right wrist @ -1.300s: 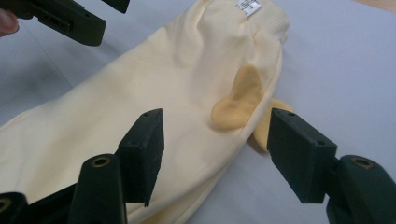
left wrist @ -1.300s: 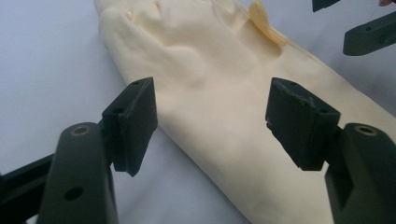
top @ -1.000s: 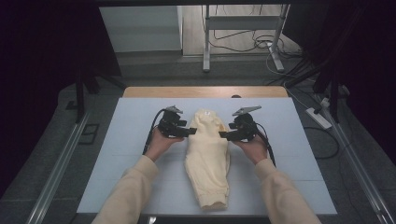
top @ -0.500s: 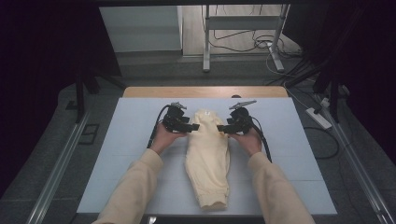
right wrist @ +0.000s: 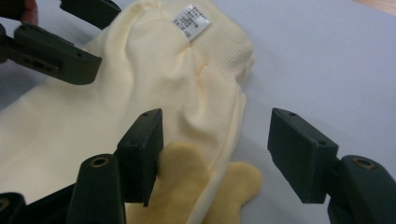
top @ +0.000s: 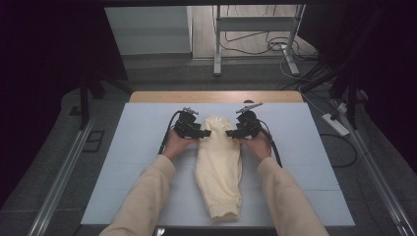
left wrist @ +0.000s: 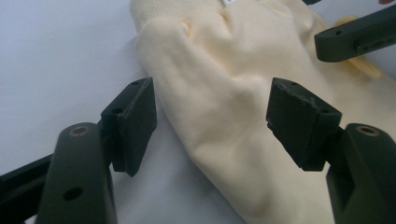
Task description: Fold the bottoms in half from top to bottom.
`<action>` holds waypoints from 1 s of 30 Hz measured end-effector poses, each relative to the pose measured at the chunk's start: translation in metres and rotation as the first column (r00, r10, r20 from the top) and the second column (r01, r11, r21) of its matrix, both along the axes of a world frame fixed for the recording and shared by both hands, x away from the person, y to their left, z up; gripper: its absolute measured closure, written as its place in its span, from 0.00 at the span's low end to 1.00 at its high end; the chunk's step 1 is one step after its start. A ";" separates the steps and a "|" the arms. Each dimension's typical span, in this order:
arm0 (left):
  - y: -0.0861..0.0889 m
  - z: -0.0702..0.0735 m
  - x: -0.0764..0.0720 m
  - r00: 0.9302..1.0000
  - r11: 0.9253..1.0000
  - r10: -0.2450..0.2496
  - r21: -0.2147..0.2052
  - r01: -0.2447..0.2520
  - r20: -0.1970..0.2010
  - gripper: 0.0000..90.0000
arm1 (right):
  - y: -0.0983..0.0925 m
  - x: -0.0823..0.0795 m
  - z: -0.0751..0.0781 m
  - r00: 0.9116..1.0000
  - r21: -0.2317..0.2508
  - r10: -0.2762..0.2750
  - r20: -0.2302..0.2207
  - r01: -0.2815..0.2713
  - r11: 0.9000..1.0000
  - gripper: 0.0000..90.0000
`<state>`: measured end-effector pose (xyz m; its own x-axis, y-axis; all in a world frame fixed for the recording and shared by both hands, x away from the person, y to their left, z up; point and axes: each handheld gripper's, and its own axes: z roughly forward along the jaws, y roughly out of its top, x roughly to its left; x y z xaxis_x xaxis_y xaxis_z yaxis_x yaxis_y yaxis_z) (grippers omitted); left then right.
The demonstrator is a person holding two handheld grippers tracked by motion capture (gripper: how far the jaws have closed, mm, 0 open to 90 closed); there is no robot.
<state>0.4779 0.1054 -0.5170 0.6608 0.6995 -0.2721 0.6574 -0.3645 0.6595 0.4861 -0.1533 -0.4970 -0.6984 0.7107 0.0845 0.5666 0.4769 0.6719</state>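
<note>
High view, near edge first: found the folded cream trousers [top: 219,167] laid lengthwise down the middle of the white board [top: 123,162], ribbed cuff [top: 225,210] toward the person, waistband [top: 216,120] at the far end. Looked squared up that way so both hands could work the top from either side. Farther up, caught two cream sleeves leading to the left gripper [top: 202,132] and right gripper [top: 232,132], set facing each other across the waist end, jaws pointing inward at the cloth. Read as a mirrored approach, one tool per edge, likely to pinch both sides together for a fold or a lift.

Left gripper view: showed the left gripper [left wrist: 210,107] spread wide, one pad over bare board just beside the trousers' edge, the other above the cloth. Straddled the edge, then, with no pad pressing and nothing gripped. Spotted a jaw of the other tool beyond, over the far side of the garment.

Right gripper view: had the right gripper [right wrist: 217,140] parted just as wide, one pad above the cloth and the darker yellow flaps [right wrist: 182,168] poking out from under it, the other over plain board. Held nothing either. Past the pads, picked out the care label [right wrist: 191,21] at the waistband, face up. Judged the next need as lowering both tools evenly, so that each closes on every layer of its edge.
</note>
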 end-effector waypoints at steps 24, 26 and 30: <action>-0.007 -0.016 0.001 0.995 0.999 -0.055 -0.003 0.054 -0.083 0.75 | 0.005 0.005 -0.021 0.994 0.011 0.061 -0.093 -0.060 0.998 0.70; -0.007 -0.017 -0.001 0.995 0.998 -0.066 -0.007 0.066 -0.081 0.82 | 0.004 0.005 -0.021 0.992 0.023 0.076 -0.101 -0.074 0.997 0.75; -0.007 -0.015 -0.004 0.995 0.997 -0.073 -0.003 0.073 -0.065 0.87 | 0.005 0.003 -0.018 0.992 0.000 0.084 -0.089 -0.085 0.996 0.82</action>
